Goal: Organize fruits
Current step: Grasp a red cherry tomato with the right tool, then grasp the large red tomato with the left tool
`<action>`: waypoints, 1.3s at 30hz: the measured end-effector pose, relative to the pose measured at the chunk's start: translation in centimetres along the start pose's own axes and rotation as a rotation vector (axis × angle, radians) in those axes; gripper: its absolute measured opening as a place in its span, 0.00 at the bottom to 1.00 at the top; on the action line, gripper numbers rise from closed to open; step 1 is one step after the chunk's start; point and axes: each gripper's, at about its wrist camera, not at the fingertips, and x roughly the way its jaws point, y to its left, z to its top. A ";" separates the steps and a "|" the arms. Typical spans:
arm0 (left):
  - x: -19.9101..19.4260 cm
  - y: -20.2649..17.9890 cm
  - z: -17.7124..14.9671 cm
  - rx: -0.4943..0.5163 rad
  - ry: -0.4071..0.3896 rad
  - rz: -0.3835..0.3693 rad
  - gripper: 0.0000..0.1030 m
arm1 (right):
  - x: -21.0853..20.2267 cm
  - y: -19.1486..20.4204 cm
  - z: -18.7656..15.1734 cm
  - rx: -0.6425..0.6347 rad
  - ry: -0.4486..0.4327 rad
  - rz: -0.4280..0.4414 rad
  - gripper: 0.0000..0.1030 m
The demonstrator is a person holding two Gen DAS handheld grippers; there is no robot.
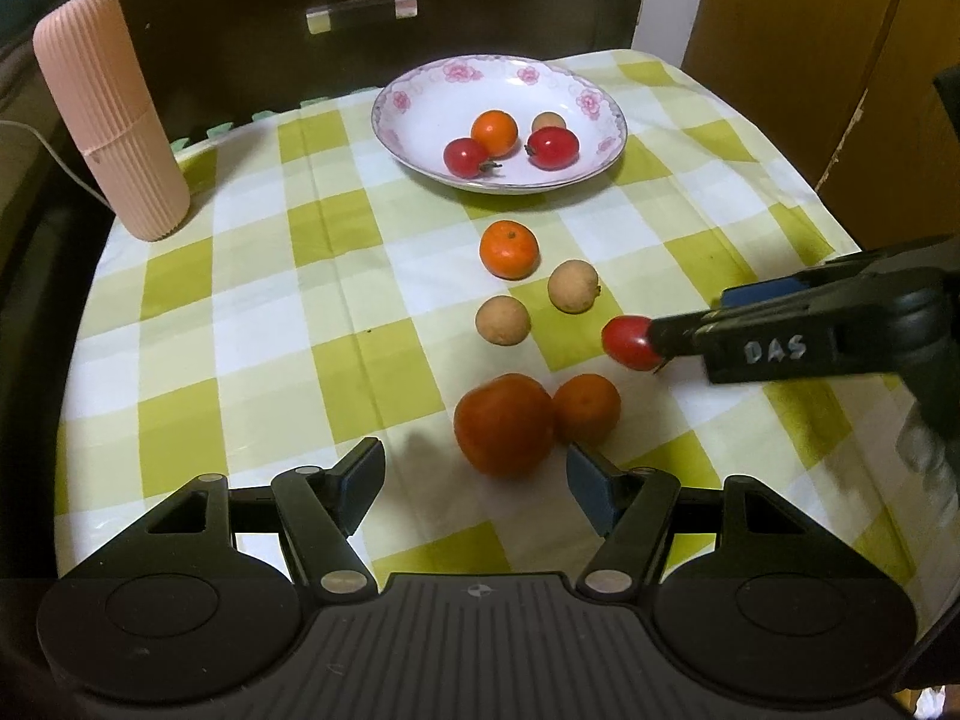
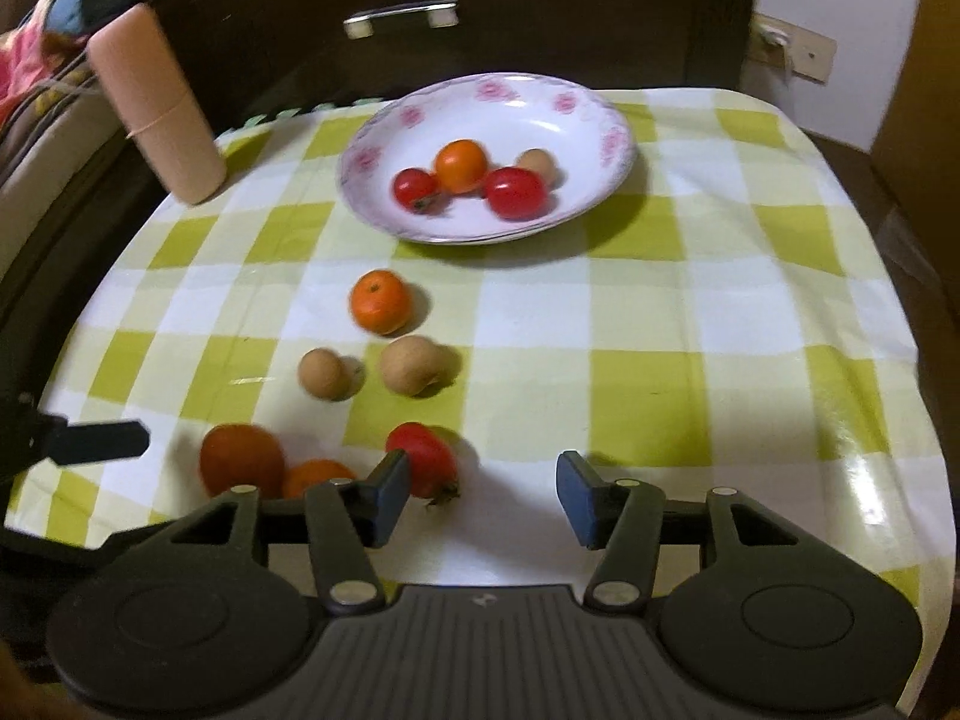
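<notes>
Nearest in the left wrist view, left gripper (image 1: pixel 474 483), fingers spread wide apart and holding nothing; just beyond, at 12 o'clock, large red tomato (image 1: pixel 503 423) on the checked tablecloth (image 1: pixel 240 312), touching a small orange (image 1: pixel 587 407) at its 3 o'clock. Farther right, at 2 o'clock, right gripper (image 1: pixel 660 339) reaching in from the side, fingertips against a small red tomato (image 1: pixel 627 343).

From the right wrist view, right gripper (image 2: pixel 483 495) with jaws well apart, not clamped; small red tomato (image 2: pixel 423 459) resting on the cloth against the inner face of the left finger, the other finger well clear of it; large red tomato (image 2: pixel 241 459) and small orange (image 2: pixel 315 477) at 9 o'clock, partly hidden behind the gripper body; tip of the left gripper (image 2: pixel 102 441) showing at the left edge.

Beyond, at 12 o'clock in the left view, two tan round fruits (image 1: pixel 503 320) (image 1: pixel 573 285) side by side but apart; past them another orange (image 1: pixel 509 249).

Farther still, flowered plate (image 1: pixel 420 90) holding two red tomatoes (image 1: pixel 465 157) (image 1: pixel 553 147), one orange (image 1: pixel 494 132) and one tan fruit (image 1: pixel 547 121), clustered together.

At 10 o'clock, upright ribbed pink container (image 1: pixel 111 114) at the cloth's edge; behind everything, dark drawer front with a handle (image 1: pixel 361 12).
</notes>
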 end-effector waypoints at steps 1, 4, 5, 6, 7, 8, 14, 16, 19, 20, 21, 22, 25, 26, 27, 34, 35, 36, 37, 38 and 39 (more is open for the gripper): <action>0.0 0.1 0.0 -0.001 0.001 -0.004 0.72 | 0.0 -0.3 0.1 0.007 0.001 -0.003 0.48; 0.3 0.0 0.0 0.006 0.006 -0.003 0.72 | 0.0 -0.2 0.1 -0.028 0.020 0.018 0.48; 0.4 0.0 0.0 0.009 0.010 -0.001 0.72 | 0.1 0.0 0.1 -0.053 0.022 0.025 0.48; 0.5 -0.1 0.0 0.010 0.014 0.000 0.72 | 0.2 0.3 0.0 -0.081 0.023 0.036 0.48; 0.7 -0.1 -0.1 0.010 0.018 0.001 0.72 | 0.3 0.7 0.0 -0.111 0.026 0.051 0.48; 0.8 -0.1 -0.1 0.012 0.021 0.002 0.72 | 0.4 1.1 0.0 -0.140 0.031 0.059 0.48; 0.9 0.1 -0.2 0.004 0.033 -0.013 0.74 | 1.3 3.3 0.7 -0.336 0.084 0.063 0.48; 0.9 0.1 -0.1 0.004 0.034 -0.018 0.75 | 1.4 3.5 0.8 -0.389 0.104 0.066 0.47; 1.1 0.0 -0.1 0.006 0.038 -0.030 0.75 | 2.1 3.2 1.3 -0.393 0.130 0.079 0.40; 1.2 0.0 -0.1 0.005 0.040 -0.038 0.75 | 2.4 3.0 1.4 -0.376 0.138 0.089 0.38; 1.2 0.0 -0.1 0.004 0.041 -0.043 0.75 | 2.7 2.8 1.4 -0.358 0.142 0.093 0.36; 1.3 -0.1 -0.1 0.005 0.041 -0.046 0.75 | 2.9 2.8 1.4 -0.346 0.140 0.093 0.36; 1.4 -0.1 0.0 0.008 0.036 -0.049 0.75 | 2.9 2.8 1.6 -0.318 0.123 0.093 0.30; 1.4 -0.1 0.0 0.007 0.033 -0.049 0.75 | 2.9 2.8 1.5 -0.312 0.120 0.088 0.30; 1.4 0.0 0.0 0.005 0.030 -0.050 0.74 | 2.8 2.9 1.5 -0.318 0.118 0.080 0.30; 1.7 -0.2 0.5 0.031 0.012 -0.047 0.63 | 2.0 2.7 0.2 -0.325 0.106 0.058 0.29; 1.9 -0.3 0.5 0.040 0.015 -0.049 0.62 | 1.9 2.4 0.1 -0.318 0.104 0.058 0.29; 2.1 -0.3 0.6 0.047 0.018 -0.049 0.61 | 1.8 2.3 0.0 -0.313 0.100 0.057 0.29; 2.3 -0.4 0.6 0.053 0.023 -0.048 0.61 | 1.7 2.2 -0.1 -0.310 0.098 0.057 0.29; 2.5 -0.5 0.6 0.056 0.028 -0.046 0.61 | 1.6 2.1 -0.1 -0.307 0.096 0.058 0.29; 2.7 -0.5 0.6 0.058 0.033 -0.045 0.61 | 1.5 2.0 -0.2 -0.306 0.094 0.062 0.29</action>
